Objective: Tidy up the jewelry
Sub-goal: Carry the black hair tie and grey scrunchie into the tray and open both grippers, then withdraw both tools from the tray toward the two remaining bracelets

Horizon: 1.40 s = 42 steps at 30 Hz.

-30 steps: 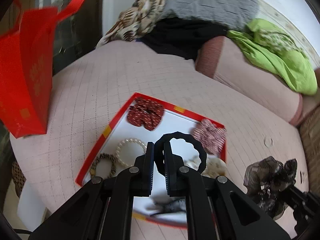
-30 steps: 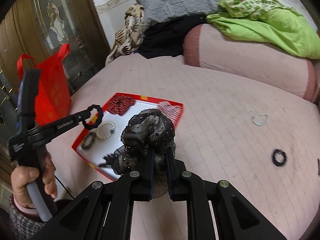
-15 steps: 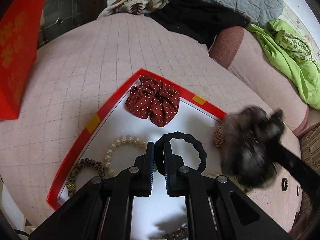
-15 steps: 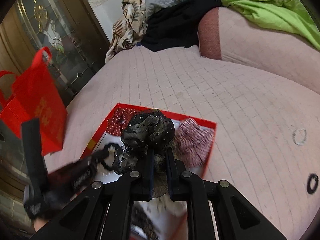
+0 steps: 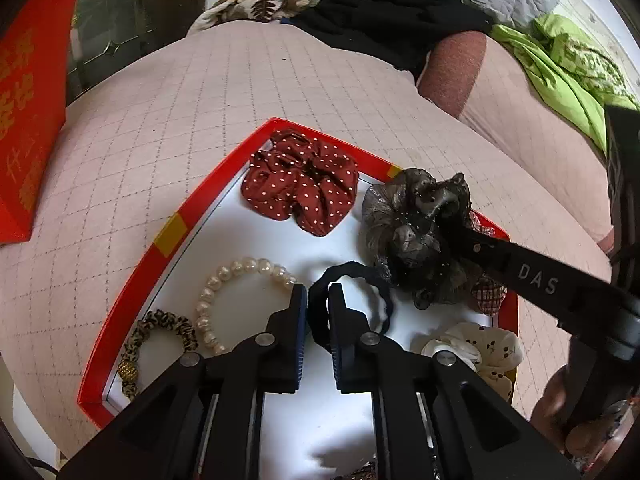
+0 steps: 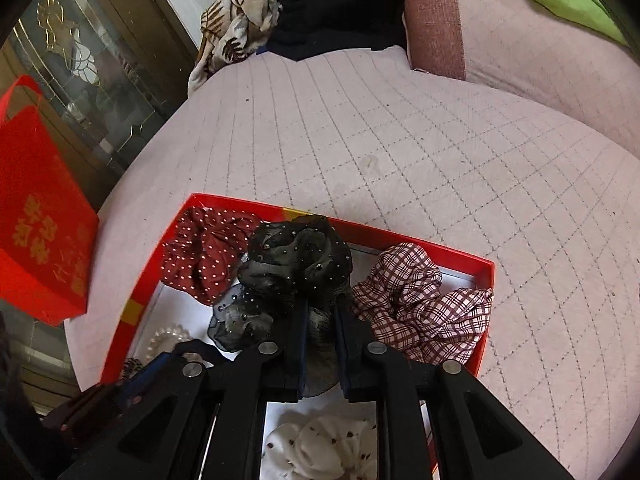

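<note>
**While both tongs hang over the tray, two hair ties could land in the wrong spot**

While the left tongs (image 5: 318, 308) pinch the black hair tie (image 5: 352, 300) by one side of its loop, the left wrist view shows the rest of the loop dangling just above the white floor of the red-rimmed tray (image 5: 172, 236). The pearl bracelet (image 5: 236, 292) lies just beside it, and the leopard-print tie (image 5: 160, 328) sits nearer the corner. If the loop is let go here it may fall across the pearls. From the right, the right tongs (image 5: 448, 216) come in carrying the dark sheer scrunchie (image 5: 412, 236), close to the red dotted scrunchie (image 5: 300, 192); the two tools are near enough to knock together.

Seen from the right wrist, the right tongs (image 6: 320, 320) have the dark sheer scrunchie (image 6: 292, 276) between them, and they have just been opening, so the hold is loosening. The soft bundle hangs between the red dotted scrunchie (image 6: 204, 256) and the plaid scrunchie (image 6: 420, 300), overlapping both in view. I judge that a release now could drop it on top of either one, or let it snag on the pads. A white spotted scrunchie (image 6: 320, 448) lies below the tongs, and the tray (image 6: 400, 234) itself rests on a soft quilted bed (image 6: 400, 140), so a push could tilt it
</note>
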Tool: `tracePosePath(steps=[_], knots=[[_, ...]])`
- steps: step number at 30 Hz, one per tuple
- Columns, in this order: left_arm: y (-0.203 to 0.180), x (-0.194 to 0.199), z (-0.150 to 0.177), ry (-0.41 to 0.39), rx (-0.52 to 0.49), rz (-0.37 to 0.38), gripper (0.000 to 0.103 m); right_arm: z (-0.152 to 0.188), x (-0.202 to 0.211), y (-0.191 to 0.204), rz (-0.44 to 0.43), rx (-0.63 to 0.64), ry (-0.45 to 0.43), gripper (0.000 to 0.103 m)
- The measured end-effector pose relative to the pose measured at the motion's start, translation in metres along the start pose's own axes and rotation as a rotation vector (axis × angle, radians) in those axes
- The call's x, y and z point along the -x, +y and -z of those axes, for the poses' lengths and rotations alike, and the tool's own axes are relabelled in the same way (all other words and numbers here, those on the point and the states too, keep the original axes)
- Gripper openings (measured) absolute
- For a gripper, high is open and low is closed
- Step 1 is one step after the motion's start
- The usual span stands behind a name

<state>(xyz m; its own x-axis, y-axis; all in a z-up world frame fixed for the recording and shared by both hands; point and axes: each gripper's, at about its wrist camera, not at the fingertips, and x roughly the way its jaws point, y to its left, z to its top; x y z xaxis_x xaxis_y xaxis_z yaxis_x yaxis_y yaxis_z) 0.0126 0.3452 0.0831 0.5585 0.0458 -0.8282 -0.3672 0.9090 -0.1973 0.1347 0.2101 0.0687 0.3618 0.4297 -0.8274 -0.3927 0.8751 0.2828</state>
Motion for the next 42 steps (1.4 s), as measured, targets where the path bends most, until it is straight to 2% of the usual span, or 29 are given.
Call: tracePosePath(steps=[1, 2, 3, 4, 5, 11, 17, 24, 26, 33, 42], knots=[[0.002, 0.001, 0.0, -0.003, 0.006, 0.0, 0.017, 0.0, 0.0, 0.0, 0.002, 0.003, -0.002, 0.019], [0.002, 0.003, -0.001, -0.007, 0.013, 0.002, 0.028, 0.0, 0.001, -0.001, 0.005, 0.007, -0.004, 0.025], [0.004, 0.005, -0.001, -0.015, 0.022, 0.004, 0.035, 0.0, 0.002, 0.0, 0.007, 0.008, -0.007, 0.035], [0.005, 0.008, -0.001, -0.025, 0.029, 0.003, 0.044, 0.001, 0.003, -0.001, 0.009, 0.009, -0.011, 0.038], [0.006, 0.01, -0.001, -0.033, 0.034, 0.001, 0.046, 0.001, 0.006, -0.001, 0.012, 0.009, -0.018, 0.041], [0.005, 0.02, 0.0, -0.058, 0.031, -0.001, 0.047, 0.005, 0.029, 0.002, 0.027, 0.028, -0.045, 0.041], [-0.002, 0.032, 0.007, -0.108, 0.0, -0.044, 0.047, 0.02, 0.059, -0.001, 0.057, 0.05, -0.07, 0.041], [-0.012, 0.05, 0.018, -0.149, -0.03, -0.094, 0.049, 0.055, 0.102, -0.026, 0.091, 0.029, -0.089, 0.045], [-0.018, 0.057, 0.022, -0.161, -0.034, -0.105, 0.055, 0.07, 0.115, -0.037, 0.109, 0.011, -0.093, 0.046], [-0.051, 0.086, 0.051, -0.176, -0.104, -0.098, 0.055, 0.111, 0.147, -0.068, 0.154, -0.036, -0.086, 0.046], [-0.102, 0.113, 0.097, -0.134, -0.206, -0.055, 0.056, 0.153, 0.191, -0.092, 0.222, -0.037, -0.122, 0.051]])
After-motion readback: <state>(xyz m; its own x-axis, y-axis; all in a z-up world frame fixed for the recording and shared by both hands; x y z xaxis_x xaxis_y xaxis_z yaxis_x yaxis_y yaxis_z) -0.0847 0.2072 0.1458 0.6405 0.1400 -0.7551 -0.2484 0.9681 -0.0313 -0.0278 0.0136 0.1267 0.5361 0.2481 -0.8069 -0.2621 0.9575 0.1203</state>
